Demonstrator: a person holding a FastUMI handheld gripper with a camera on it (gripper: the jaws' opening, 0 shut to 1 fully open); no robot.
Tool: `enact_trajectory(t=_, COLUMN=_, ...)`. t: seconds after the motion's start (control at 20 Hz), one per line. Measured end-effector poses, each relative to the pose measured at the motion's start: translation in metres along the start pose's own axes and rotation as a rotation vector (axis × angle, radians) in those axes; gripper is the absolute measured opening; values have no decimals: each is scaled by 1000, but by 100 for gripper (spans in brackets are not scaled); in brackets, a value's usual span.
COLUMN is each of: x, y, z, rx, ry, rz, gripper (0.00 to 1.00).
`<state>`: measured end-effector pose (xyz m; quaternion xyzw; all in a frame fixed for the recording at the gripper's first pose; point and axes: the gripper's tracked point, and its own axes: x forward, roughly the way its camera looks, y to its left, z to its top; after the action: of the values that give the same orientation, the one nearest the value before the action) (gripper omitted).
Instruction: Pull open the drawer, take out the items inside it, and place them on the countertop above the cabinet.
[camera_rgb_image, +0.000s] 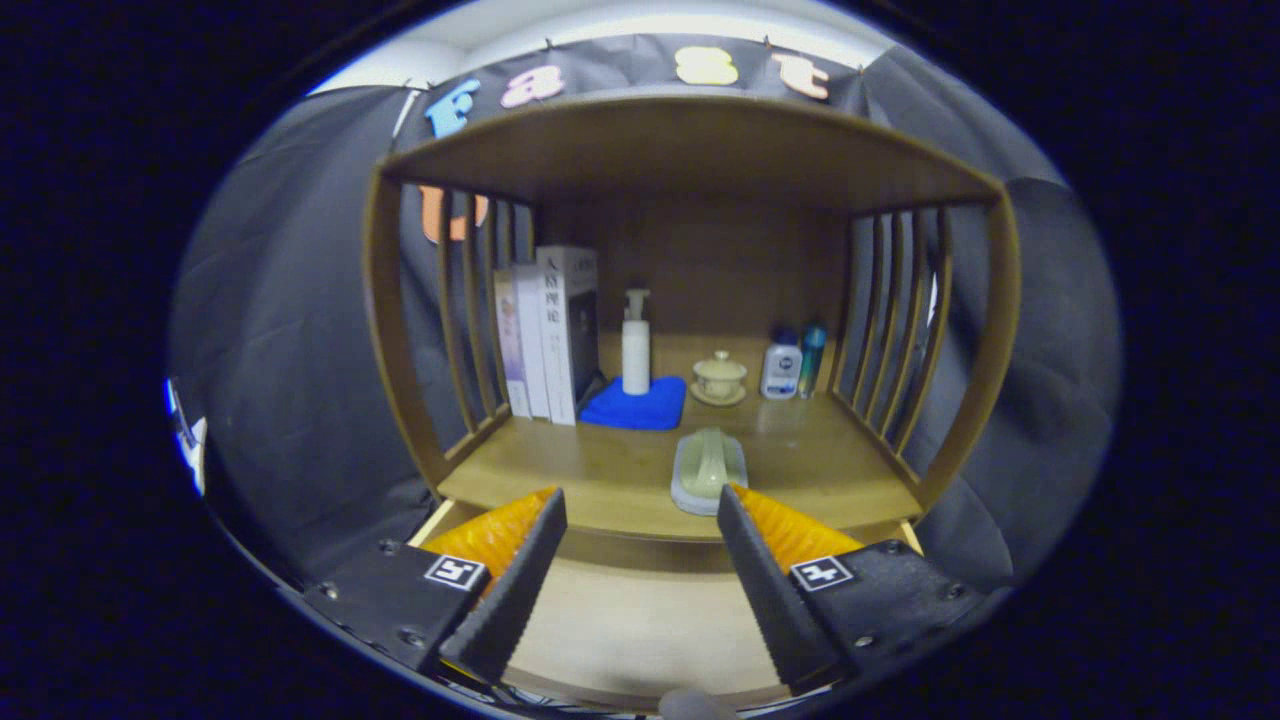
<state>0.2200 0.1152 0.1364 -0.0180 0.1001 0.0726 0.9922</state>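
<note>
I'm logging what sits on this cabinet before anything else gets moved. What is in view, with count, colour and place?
Books: three, white and pale, upright at the countertop's left.
Pump bottle: one, white, standing on the cloth.
Cloth: one, blue, beside the books.
Lidded cup: one, cream, on a saucer, centre back.
Small bottles: two, white and teal, back right.
Brush-like item: one, pale green, near the countertop's front edge.
Drawer: one, light wood, open below the fingers.
Tool: one, open, holding nothing.

gripper view: rides on the gripper (640, 510) | looks forward and a bit down at the cabinet (690, 150) | close to the countertop (620, 480) | fingers spread apart
</note>
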Motion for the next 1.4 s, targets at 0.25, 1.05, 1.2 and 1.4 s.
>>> enact_trajectory(t=0.25, x=-66, y=10, z=-1, rx=9, ry=-161, rz=10, gripper=100)
enact_trajectory(t=1.05, x=-158, y=-6, z=-169, rx=-12, ry=-121, rz=-47, gripper=100)
enact_trajectory(t=1.2, x=-150, y=-15, z=-205, rx=10, ry=-75, rz=-70, gripper=100)
enact_trajectory(t=1.4, x=-134, y=-24, z=-234, rx=25, ry=-14, rz=-95, gripper=100)
